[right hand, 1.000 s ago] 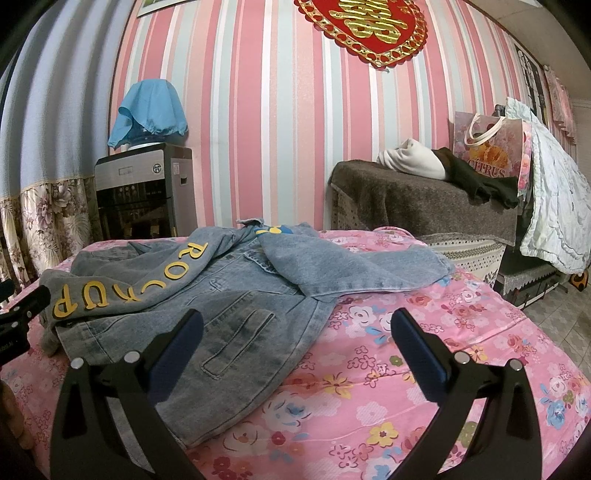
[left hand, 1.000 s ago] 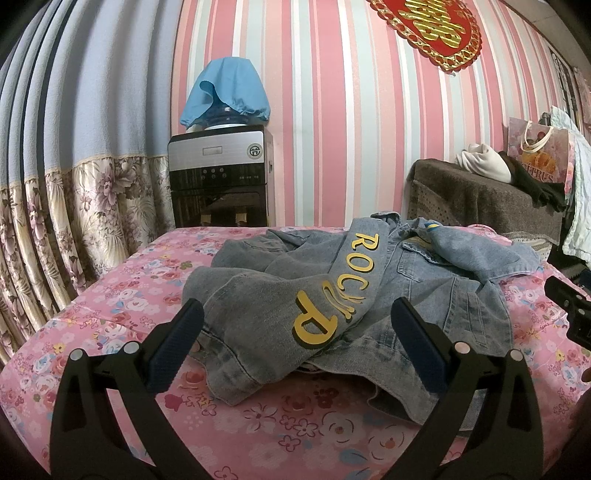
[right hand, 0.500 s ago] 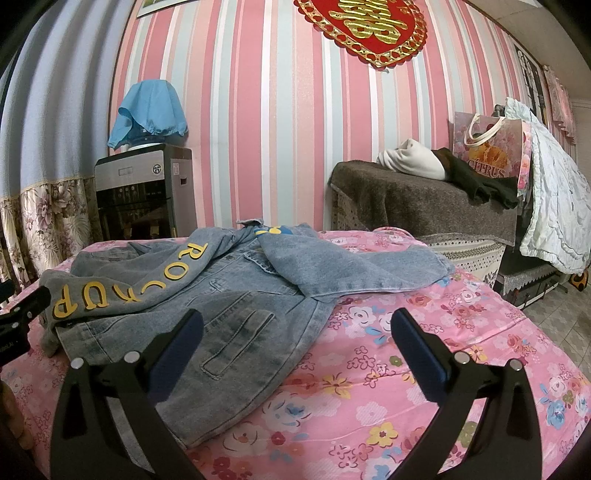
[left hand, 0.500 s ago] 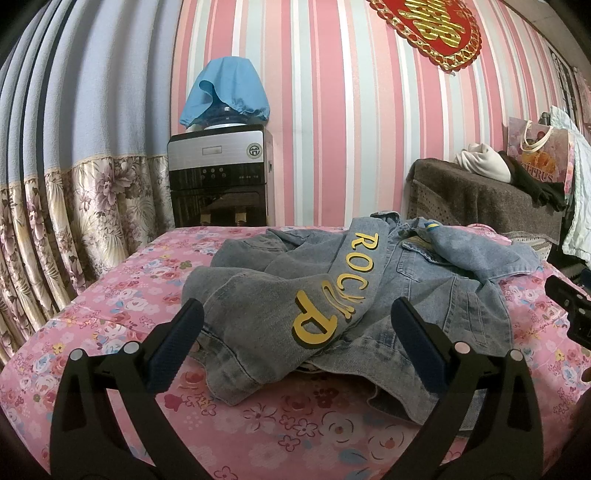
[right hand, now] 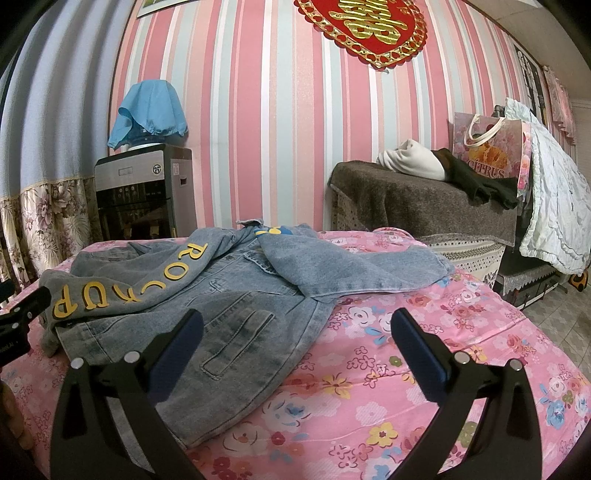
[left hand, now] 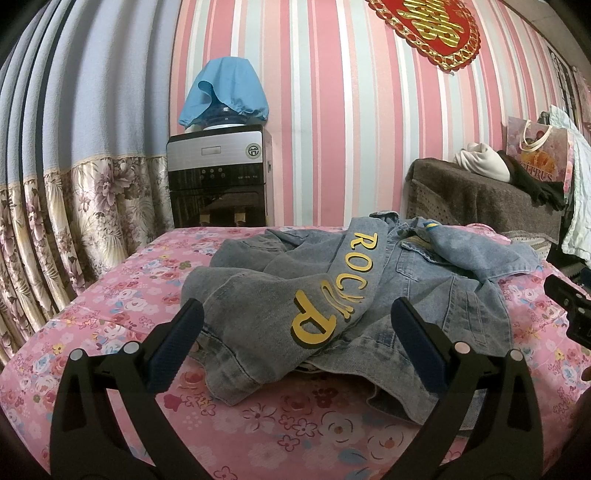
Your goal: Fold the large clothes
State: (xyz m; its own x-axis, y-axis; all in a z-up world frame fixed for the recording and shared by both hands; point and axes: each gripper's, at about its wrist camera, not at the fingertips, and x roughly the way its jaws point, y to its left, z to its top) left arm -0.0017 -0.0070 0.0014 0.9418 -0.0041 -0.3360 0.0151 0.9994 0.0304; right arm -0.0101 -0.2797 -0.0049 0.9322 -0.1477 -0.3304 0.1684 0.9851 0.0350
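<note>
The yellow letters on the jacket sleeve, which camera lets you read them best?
The right wrist view: the yellow letters run along the sleeve, almost all visible across the denim jacket. In the left wrist view the letters are bigger but bunched by a fold in the middle.

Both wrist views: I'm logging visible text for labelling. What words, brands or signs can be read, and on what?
"ROCKUP": yellow letters down the sleeve of the denim jacket.
"CITRUS": on the floral gift bag.
Gold double-happiness character: on the red wall ornament.
Round logo on the water dispenser: too small to read.
</note>
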